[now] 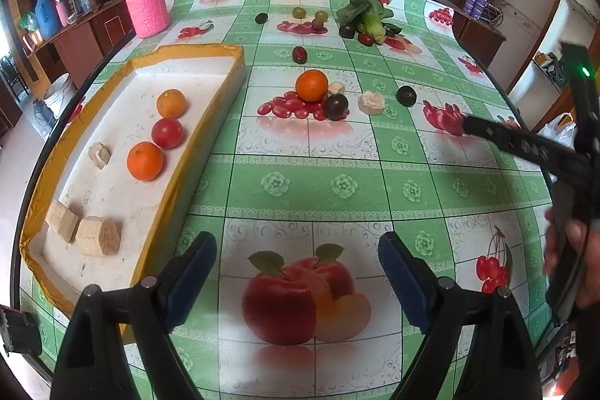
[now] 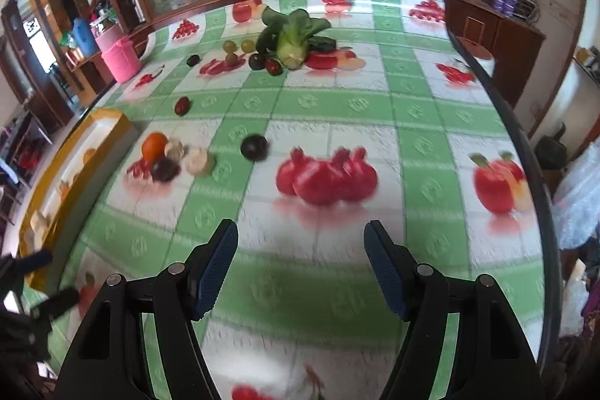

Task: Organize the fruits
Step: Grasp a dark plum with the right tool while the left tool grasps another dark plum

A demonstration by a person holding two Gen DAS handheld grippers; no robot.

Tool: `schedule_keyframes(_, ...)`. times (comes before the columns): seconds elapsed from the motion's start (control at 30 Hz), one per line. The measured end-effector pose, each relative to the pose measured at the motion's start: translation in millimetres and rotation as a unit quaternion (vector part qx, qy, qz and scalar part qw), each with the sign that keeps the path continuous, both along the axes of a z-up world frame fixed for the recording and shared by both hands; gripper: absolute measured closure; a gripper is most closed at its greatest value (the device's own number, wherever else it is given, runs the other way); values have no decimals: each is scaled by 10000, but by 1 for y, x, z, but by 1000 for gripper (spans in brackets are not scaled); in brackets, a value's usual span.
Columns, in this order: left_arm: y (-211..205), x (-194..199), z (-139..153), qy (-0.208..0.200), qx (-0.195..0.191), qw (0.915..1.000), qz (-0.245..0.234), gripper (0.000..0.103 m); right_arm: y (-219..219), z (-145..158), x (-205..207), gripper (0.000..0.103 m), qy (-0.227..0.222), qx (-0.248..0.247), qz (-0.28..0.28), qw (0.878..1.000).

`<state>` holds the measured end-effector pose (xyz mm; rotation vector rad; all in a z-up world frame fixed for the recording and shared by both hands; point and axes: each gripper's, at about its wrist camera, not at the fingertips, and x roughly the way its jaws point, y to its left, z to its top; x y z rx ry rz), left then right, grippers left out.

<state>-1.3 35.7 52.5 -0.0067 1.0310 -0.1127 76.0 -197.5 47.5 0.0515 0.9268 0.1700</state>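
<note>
Fruits are split two ways: some already sit in the yellow-edged tray (image 1: 210,107) at 9–10 o'clock in the left wrist view, the rest are loose on the fruit-print tablecloth (image 1: 337,182).

In the tray: two oranges (image 1: 145,161) with a tomato (image 1: 167,133) between them, touching or nearly so, plus tan blocks (image 1: 98,235) at the near end.

Loose at 12 o'clock: orange (image 1: 311,85) touching a dark plum (image 1: 336,106), a pale chunk (image 1: 371,102) just beside, another dark plum (image 1: 407,96) to its right. Further back are a red date (image 1: 299,54), green grapes (image 1: 299,12) and a leafy green vegetable (image 1: 369,17).

Handling, as a judgement:
- orange: firm, light, round, likely to roll; grip across its widest part, pads on opposite sides
- plums: smooth skin, probably slippery and bruisable; gentle squeeze
- grapes: small and soft, easy to crush or let slip

Left gripper (image 1: 296,272): jaws spread wide, nothing between them, only printed apples below. Loose orange lies well ahead at 12 o'clock, tray off at 10.

Right gripper (image 2: 301,268): jaws also wide apart and empty; view is motion-blurred. Nearest dark plum (image 2: 254,147) is ahead at 11 o'clock, well apart from the fingertips; orange cluster (image 2: 154,142) further off at 10.
</note>
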Motion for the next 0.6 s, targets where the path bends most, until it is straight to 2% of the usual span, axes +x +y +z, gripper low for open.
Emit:
schedule_keyframes(0.17, 2, 4, 0, 50, 44, 10000, 44, 13, 22, -18, 44, 33, 89, -6, 338, 9994)
schedule_keyframes(0.27, 3, 8, 0, 81, 45, 9999, 81, 13, 33, -28, 57, 40, 63, -105, 535, 9985)
schedule_keyframes(0.33, 3, 12, -1, 115, 23, 9999, 96, 13, 38, -35, 65, 53, 143, -148, 635, 9978)
schedule_keyframes(0.37, 3, 14, -1, 125, 5, 9999, 94, 13, 38, -36, 67, 55, 84, -168, 654, 9977)
schedule_keyframes(0.53, -7, 33, -3, 167, -32, 9998, 52, 13, 39, -36, 68, 80, -58, -134, 863, 9962)
schedule_keyframes(0.6, -12, 42, -4, 178, -94, 9998, 52, 13, 37, -32, 61, 80, -161, -195, 838, 9962)
